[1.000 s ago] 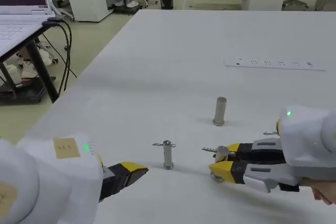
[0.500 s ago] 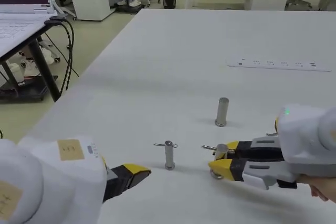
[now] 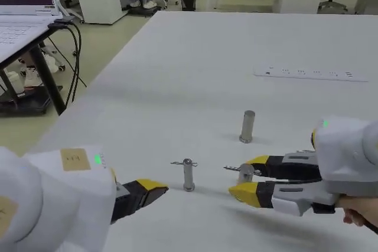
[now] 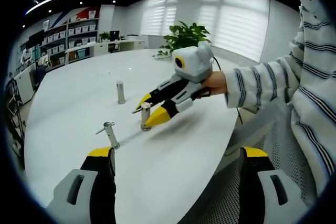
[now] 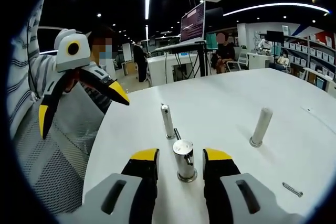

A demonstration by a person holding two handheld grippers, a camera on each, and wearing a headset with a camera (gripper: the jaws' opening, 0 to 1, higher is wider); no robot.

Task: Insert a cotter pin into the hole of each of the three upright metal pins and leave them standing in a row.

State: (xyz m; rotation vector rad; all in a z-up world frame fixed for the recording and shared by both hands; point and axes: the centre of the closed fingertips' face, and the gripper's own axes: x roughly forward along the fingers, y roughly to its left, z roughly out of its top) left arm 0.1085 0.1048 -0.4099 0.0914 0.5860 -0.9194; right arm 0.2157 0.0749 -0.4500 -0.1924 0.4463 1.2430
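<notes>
Right gripper (image 3: 245, 175) jaws were spread since earlier; middle pin (image 5: 184, 163), cotter (image 3: 231, 169) fitted, stands free between them. Left gripper (image 4: 178, 153) is held open, empty. Loose cotter pin (image 5: 292, 189) lies flat beside right gripper, toward counter's (image 3: 236, 57) far edge.

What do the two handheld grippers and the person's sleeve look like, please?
The left gripper and right gripper have white housings, black fingers tipped yellow and a green light each. The left bears a tan sticker. The sleeve is white with dark stripes.
</notes>
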